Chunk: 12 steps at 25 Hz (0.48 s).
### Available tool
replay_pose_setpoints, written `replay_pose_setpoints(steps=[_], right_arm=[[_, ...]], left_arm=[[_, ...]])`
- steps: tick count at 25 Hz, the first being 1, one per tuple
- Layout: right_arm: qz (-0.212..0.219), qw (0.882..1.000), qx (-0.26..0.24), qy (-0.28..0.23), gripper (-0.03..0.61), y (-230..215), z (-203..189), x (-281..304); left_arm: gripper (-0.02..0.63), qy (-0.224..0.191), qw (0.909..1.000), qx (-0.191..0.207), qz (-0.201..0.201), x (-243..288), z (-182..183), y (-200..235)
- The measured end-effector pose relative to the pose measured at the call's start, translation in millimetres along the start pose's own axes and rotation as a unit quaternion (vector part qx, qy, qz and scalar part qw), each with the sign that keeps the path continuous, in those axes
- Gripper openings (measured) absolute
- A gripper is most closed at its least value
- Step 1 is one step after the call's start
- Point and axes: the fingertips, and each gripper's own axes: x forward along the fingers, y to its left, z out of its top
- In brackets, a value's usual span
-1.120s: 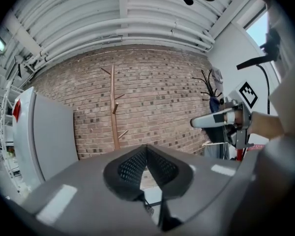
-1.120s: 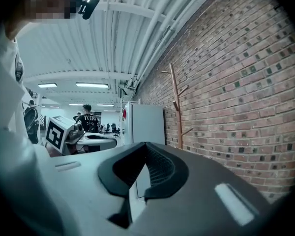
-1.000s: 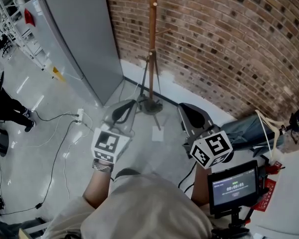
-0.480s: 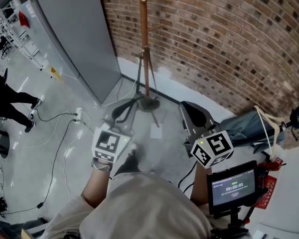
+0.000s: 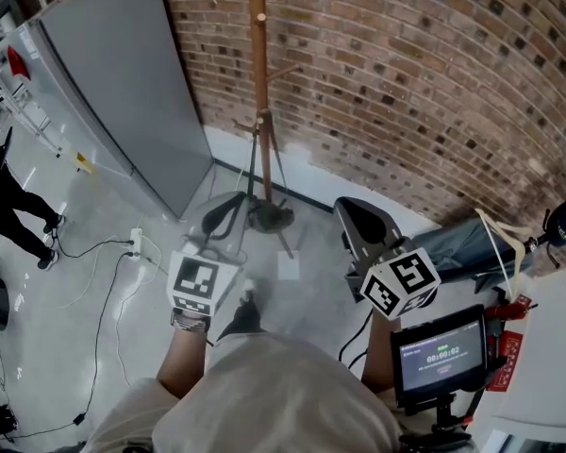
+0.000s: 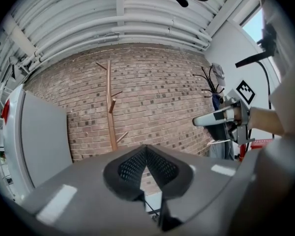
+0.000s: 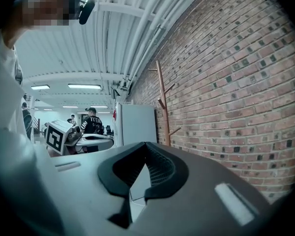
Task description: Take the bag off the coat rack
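A bare wooden coat rack (image 5: 258,83) stands against the brick wall; it also shows in the left gripper view (image 6: 109,107) and the right gripper view (image 7: 163,102). A blue denim bag (image 5: 467,239) with cream straps lies low at the right, and what carries it I cannot tell. In the left gripper view blue cloth (image 6: 215,102) hangs by a black hooked stand. My left gripper (image 5: 224,210) (image 6: 146,149) is shut and empty, held level short of the rack's base. My right gripper (image 5: 351,213) (image 7: 145,145) is shut and empty too, left of the bag.
A tall grey cabinet (image 5: 113,83) stands left of the rack. A power strip (image 5: 137,243) with cables lies on the floor, and a white sheet (image 5: 289,265) near the rack's feet. A person (image 5: 5,206) stands far left. A small screen (image 5: 443,355) sits below my right gripper.
Both grippers and the camera have moved towards the brick wall, so the rack's base is nearer. A foot has come into view below. Both jaws stay shut.
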Motion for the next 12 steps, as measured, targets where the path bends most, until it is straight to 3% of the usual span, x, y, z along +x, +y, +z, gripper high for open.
replay_pose_setpoints(steps=[12], right_arm=[[-0.055, 0.998, 0.013, -0.015, 0.002, -44, 22, 91]], left_arm=[[0.000, -0.007, 0.9995, -0.004, -0.031, 70, -8, 85]])
